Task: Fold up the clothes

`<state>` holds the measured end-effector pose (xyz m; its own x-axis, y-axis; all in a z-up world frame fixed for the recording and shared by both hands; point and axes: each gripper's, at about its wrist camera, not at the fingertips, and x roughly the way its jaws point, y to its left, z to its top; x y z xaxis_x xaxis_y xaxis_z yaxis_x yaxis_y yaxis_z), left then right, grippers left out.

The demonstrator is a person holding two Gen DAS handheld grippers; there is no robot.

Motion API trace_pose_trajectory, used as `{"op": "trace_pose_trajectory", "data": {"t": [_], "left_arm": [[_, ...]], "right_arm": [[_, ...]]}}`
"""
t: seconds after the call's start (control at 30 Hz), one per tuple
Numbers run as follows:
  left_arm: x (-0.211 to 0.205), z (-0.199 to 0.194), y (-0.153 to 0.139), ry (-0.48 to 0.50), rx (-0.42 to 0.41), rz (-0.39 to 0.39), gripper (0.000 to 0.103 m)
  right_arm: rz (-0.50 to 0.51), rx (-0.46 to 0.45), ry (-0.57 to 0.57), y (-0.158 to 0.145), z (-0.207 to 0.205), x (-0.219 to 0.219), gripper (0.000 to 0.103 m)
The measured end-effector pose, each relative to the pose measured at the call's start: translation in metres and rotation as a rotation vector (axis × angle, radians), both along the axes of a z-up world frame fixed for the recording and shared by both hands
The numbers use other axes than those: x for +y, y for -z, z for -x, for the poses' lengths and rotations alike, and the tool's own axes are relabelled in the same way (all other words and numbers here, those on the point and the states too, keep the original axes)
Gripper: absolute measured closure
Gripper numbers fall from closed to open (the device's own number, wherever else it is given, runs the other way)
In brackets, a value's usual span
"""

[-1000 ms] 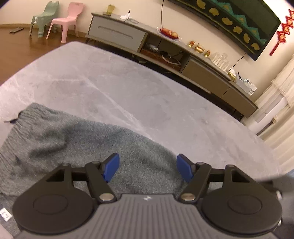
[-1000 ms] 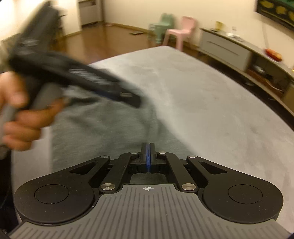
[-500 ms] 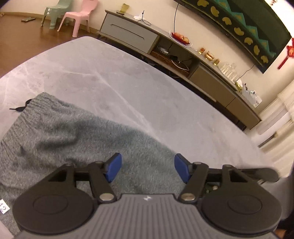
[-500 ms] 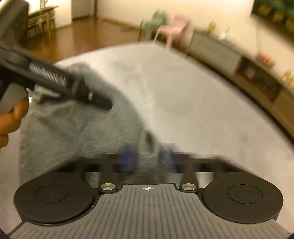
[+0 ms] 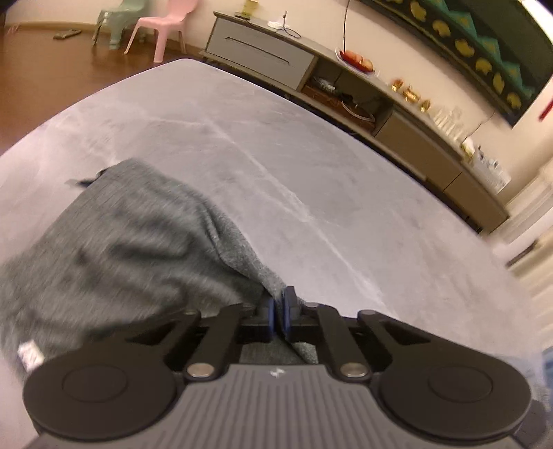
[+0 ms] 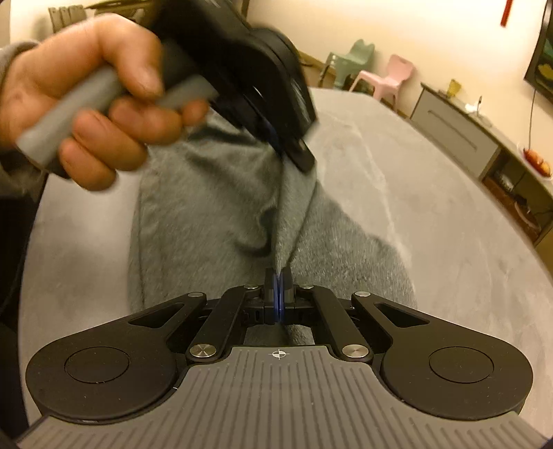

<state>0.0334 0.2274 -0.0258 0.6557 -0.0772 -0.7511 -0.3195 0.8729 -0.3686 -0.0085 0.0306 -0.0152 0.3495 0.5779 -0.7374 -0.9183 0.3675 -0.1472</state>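
Observation:
A grey knitted garment [image 5: 131, 241] lies on the grey table [image 5: 311, 165], with a small white label at its near left edge. My left gripper [image 5: 278, 312] is shut on an edge of the garment and lifts it off the table. In the right wrist view the same garment [image 6: 207, 214] stretches between both grippers. My right gripper [image 6: 278, 293] is shut on another part of its edge. The left gripper [image 6: 293, 152], held in a hand, pinches the cloth above and beyond it.
A low TV cabinet [image 5: 345, 96] with a fruit plate and small ornaments runs along the far wall. A pink chair [image 5: 162, 27] and a green chair [image 5: 114, 20] stand on the wooden floor at the back left. The table's far edge curves round.
Both grippers were over the garment, the left open, the right open half a second ago. Both have closed on its edge and lifted it, and the cloth has bunched up between them.

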Motion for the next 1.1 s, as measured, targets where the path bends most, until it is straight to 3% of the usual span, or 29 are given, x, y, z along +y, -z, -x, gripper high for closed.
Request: {"op": "trace_pose_trajectory", "data": {"t": [0.1, 0.13, 0.2, 0.23, 0.3, 0.4, 0.47, 0.53, 0.6, 0.7, 0.77, 0.87, 0.93, 0.97, 1.0, 1.07, 1.1], "left_arm": [[-0.003, 0.026, -0.003, 0.003, -0.023, 0.003, 0.1], [-0.006, 0.031, -0.003, 0.01, -0.026, -0.003, 0.1], [-0.013, 0.035, 0.0, 0.031, -0.023, -0.029, 0.1], [-0.015, 0.036, 0.002, 0.038, -0.02, -0.037, 0.1], [-0.018, 0.035, 0.004, 0.045, -0.014, -0.043, 0.1], [-0.019, 0.035, -0.001, 0.05, -0.031, -0.067, 0.1], [-0.017, 0.037, -0.001, 0.046, -0.037, -0.072, 0.1], [-0.012, 0.038, 0.0, 0.032, -0.035, -0.051, 0.1], [-0.003, 0.04, 0.0, 0.005, -0.038, -0.015, 0.099], [0.01, 0.045, -0.003, -0.037, -0.062, -0.001, 0.094], [0.014, 0.042, -0.003, -0.052, -0.057, 0.014, 0.089], [0.02, 0.037, 0.001, -0.064, -0.038, 0.055, 0.087], [0.022, 0.038, 0.004, -0.068, -0.029, 0.052, 0.087], [0.022, 0.038, 0.005, -0.068, -0.026, 0.046, 0.087], [0.022, 0.038, 0.006, -0.068, -0.022, 0.043, 0.087], [0.022, 0.038, 0.008, -0.069, -0.013, 0.045, 0.087], [0.022, 0.037, 0.009, -0.067, -0.01, 0.05, 0.087]], "right_arm": [[-0.077, 0.142, 0.003, -0.012, -0.01, -0.018, 0.083], [-0.14, 0.192, 0.019, -0.022, -0.016, -0.029, 0.066], [-0.282, 0.271, 0.112, -0.042, -0.04, -0.057, 0.042], [-0.334, 0.301, 0.177, -0.049, -0.054, -0.07, 0.036], [-0.375, 0.38, 0.316, -0.05, -0.094, -0.084, 0.035], [-0.293, 0.561, 0.347, -0.028, -0.137, -0.068, 0.039], [-0.222, 0.664, 0.31, -0.007, -0.15, -0.046, 0.051], [-0.194, 0.683, 0.27, 0.001, -0.149, -0.033, 0.1], [-0.254, 0.61, 0.226, -0.015, -0.141, -0.031, 0.103], [-0.55, 0.433, 0.14, -0.071, -0.102, -0.066, 0.103], [-0.528, 0.249, 0.175, -0.077, -0.087, -0.072, 0.103], [-0.353, 0.068, 0.277, -0.061, -0.09, -0.061, 0.103], [-0.332, 0.151, 0.289, -0.058, -0.107, -0.062, 0.103], [-0.364, 0.281, 0.294, -0.059, -0.119, -0.067, 0.103], [-0.399, 0.355, 0.3, -0.061, -0.125, -0.072, 0.103], [-0.425, 0.411, 0.331, -0.062, -0.132, -0.078, 0.076], [-0.406, 0.402, 0.359, -0.061, -0.137, -0.077, 0.037]]}}
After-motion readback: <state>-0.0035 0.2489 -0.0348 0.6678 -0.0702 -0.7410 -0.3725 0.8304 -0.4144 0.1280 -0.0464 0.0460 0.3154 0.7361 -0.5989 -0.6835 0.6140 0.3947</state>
